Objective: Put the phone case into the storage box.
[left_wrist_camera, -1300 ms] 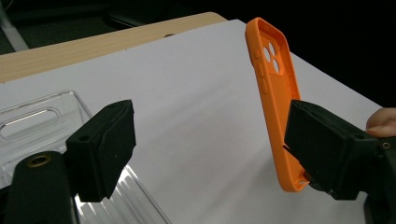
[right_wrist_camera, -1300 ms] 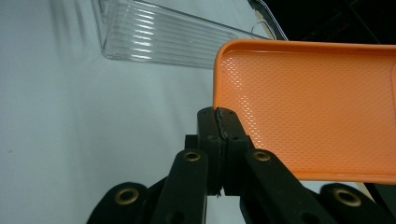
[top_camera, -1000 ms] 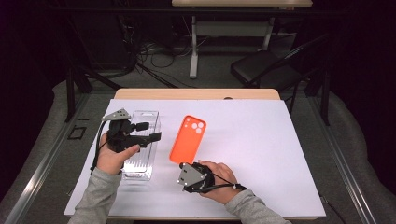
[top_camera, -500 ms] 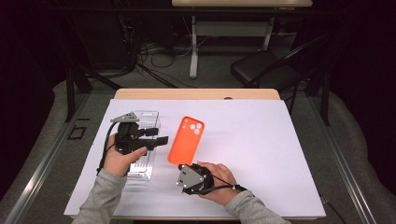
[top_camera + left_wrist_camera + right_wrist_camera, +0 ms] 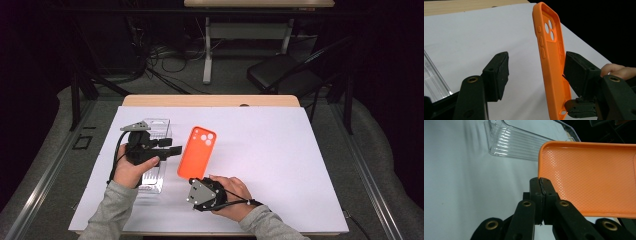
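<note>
An orange phone case [image 5: 197, 150] stands tilted up off the white table sheet [image 5: 280, 150], camera holes at its far end. My right gripper [image 5: 193, 181] is shut on its near bottom rim; in the right gripper view the jaws pinch the case [image 5: 594, 177] at its corner, at the gripper's tips [image 5: 541, 182]. My left gripper [image 5: 172, 149] reaches in from the left. Its jaws have just been closing and stand open with the case [image 5: 551, 62] between them. The case sits close against the right pad [image 5: 576, 70], while the left pad [image 5: 499, 72] is well apart.
A clear plastic tray [image 5: 155, 132] lies on the sheet under my left hand, also seen as the ribbed tray [image 5: 516, 142]. The table's wooden far edge [image 5: 210, 101] borders the sheet. Beyond it are a black chair [image 5: 285, 75] and floor cables [image 5: 160, 60].
My left gripper has edged right toward the orange case and its jaws have narrowed around it. The right gripper and the case have stayed put.
</note>
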`<state>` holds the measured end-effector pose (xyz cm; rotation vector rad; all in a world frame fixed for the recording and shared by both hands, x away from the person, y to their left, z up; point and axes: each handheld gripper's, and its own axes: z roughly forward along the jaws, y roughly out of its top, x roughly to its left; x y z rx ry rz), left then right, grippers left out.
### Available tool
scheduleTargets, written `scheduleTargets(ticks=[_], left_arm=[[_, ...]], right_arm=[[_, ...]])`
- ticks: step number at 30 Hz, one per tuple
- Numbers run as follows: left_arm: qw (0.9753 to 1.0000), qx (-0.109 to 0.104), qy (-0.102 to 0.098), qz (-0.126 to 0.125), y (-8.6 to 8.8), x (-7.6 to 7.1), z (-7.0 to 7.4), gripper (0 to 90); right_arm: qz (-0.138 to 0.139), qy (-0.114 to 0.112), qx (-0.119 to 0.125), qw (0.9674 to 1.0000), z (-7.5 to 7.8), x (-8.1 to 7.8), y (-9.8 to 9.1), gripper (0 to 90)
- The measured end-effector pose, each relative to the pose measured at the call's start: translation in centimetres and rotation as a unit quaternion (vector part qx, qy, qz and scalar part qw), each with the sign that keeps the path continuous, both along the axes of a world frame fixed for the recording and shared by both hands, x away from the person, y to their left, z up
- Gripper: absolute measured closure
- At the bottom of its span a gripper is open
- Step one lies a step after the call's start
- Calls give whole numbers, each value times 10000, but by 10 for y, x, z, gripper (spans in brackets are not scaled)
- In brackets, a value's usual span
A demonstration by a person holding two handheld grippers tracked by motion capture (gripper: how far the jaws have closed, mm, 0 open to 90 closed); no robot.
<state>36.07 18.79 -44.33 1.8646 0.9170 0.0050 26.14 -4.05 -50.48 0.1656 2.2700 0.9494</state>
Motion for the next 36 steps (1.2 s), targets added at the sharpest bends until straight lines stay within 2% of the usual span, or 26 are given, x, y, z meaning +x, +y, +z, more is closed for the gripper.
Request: scheduleTargets(ticks=[3,7,16,23,30,36], left_arm=[[9999,-107,109,-24,-2,1,-2,387],[9997,-134,216,-74,-4,3,-5,413],[9991,-78,353,-206,-12,5,-11,447],[9983,-134,483,-280,-14,6,-14,510],[9986,-104,453,-248,-15,6,-15,587],[9986,-98,452,-241,-16,6,-16,614]], right_arm=[[35,-27,-21,10000,0,0,1,894],[49,-37,-30,10000,0,0,1,894],[29,-15,-51,10000,-1,-1,1,894],[55,-10,-41,10000,-3,-1,2,894],[105,-48,-70,9999,-3,-2,3,894],[94,-34,-75,9999,-4,-3,4,894]])
